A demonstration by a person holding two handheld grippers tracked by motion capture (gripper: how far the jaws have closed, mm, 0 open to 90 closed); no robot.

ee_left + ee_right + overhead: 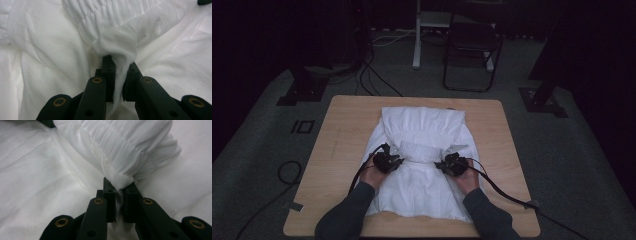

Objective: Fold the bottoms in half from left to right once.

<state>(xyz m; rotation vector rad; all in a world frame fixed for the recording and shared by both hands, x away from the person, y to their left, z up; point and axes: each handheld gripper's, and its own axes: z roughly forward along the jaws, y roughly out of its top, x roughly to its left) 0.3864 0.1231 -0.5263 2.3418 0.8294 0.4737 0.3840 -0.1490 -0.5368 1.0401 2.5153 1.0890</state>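
A white garment point(422, 125) lies spread across the middle of the wooden table point(342, 125), with a gathered, elastic-looking band point(422, 151) folded over its centre. My left gripper point(393, 161) pinches the left end of that band; white cloth point(117, 50) bunches between its black jaws point(118, 75). My right gripper point(446, 162) pinches the band's right end, where pleated fabric point(125, 150) is squeezed between its jaws point(120, 195). Both hands rest low on the garment, about a forearm's width apart.
Cables trail from both grippers over the table's front corners. Beyond the far edge stand a black folding chair point(472, 45), a white post point(417, 35) and dark stand feet point(302, 90) on grey carpet. Bare wood shows left and right of the garment.
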